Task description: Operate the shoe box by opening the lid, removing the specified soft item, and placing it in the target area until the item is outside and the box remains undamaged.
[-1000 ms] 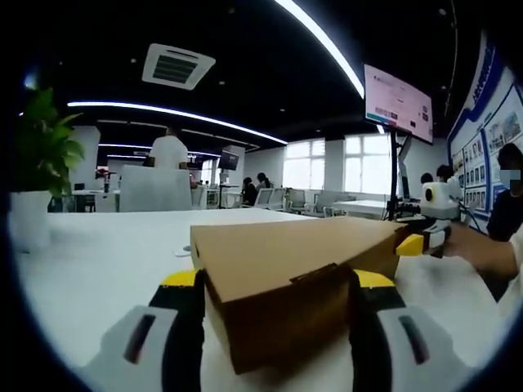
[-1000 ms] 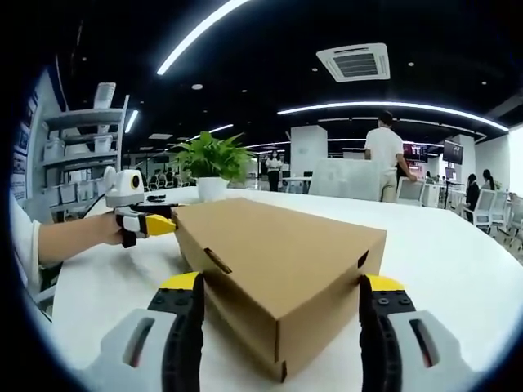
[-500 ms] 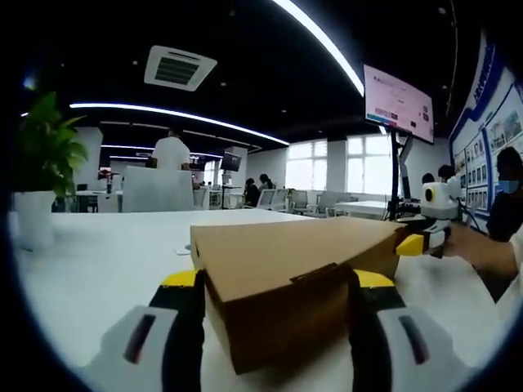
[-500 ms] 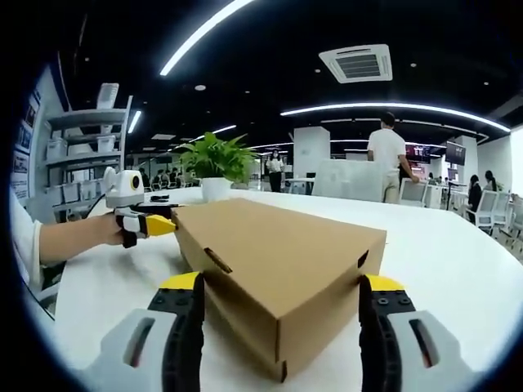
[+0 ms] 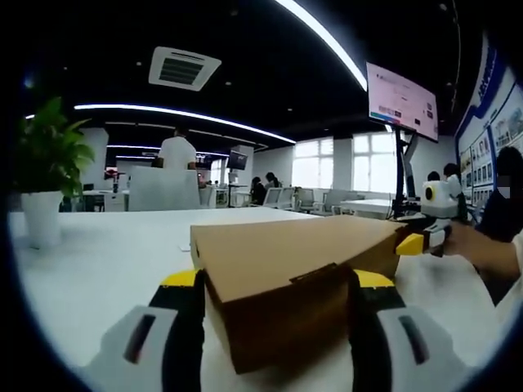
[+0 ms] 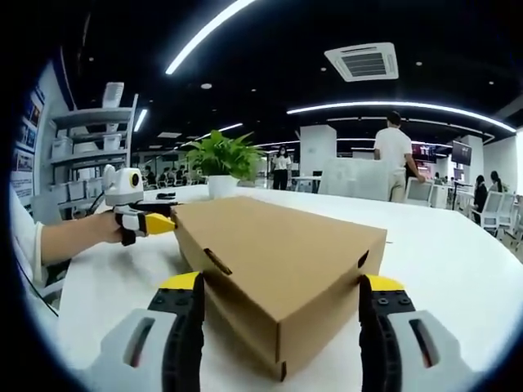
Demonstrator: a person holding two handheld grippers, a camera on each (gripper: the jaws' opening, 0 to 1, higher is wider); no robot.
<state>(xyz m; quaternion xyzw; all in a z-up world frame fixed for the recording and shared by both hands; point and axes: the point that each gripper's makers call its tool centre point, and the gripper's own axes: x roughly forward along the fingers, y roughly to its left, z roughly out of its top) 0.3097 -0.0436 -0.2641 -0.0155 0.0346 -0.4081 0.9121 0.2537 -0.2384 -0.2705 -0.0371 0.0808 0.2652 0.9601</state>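
A shut brown cardboard shoe box (image 5: 286, 261) (image 6: 278, 253) lies on the white table (image 5: 98, 261), lid down with a tuck tab on its near face. My left gripper (image 5: 278, 282) is open, its yellow-tipped jaws wide apart on either side of the box's near end. At the opposite end my right gripper (image 6: 282, 286) is also open, the near corner of the box poking between its jaws. Each gripper appears in the other's view at the box's far end: the right gripper (image 5: 421, 241) and the left gripper (image 6: 147, 222), each held by a hand. The box contents are hidden.
A potted plant (image 5: 45, 175) (image 6: 221, 163) stands on the table beyond the box. Shelving (image 6: 86, 163) is at the left in the right gripper view. A wall screen (image 5: 400, 102) hangs high. People and desks are far behind. Bare tabletop (image 6: 458, 261) lies around the box.
Both views have shifted slightly, so the background slid a little. The box and both grippers hold the same positions relative to each other.
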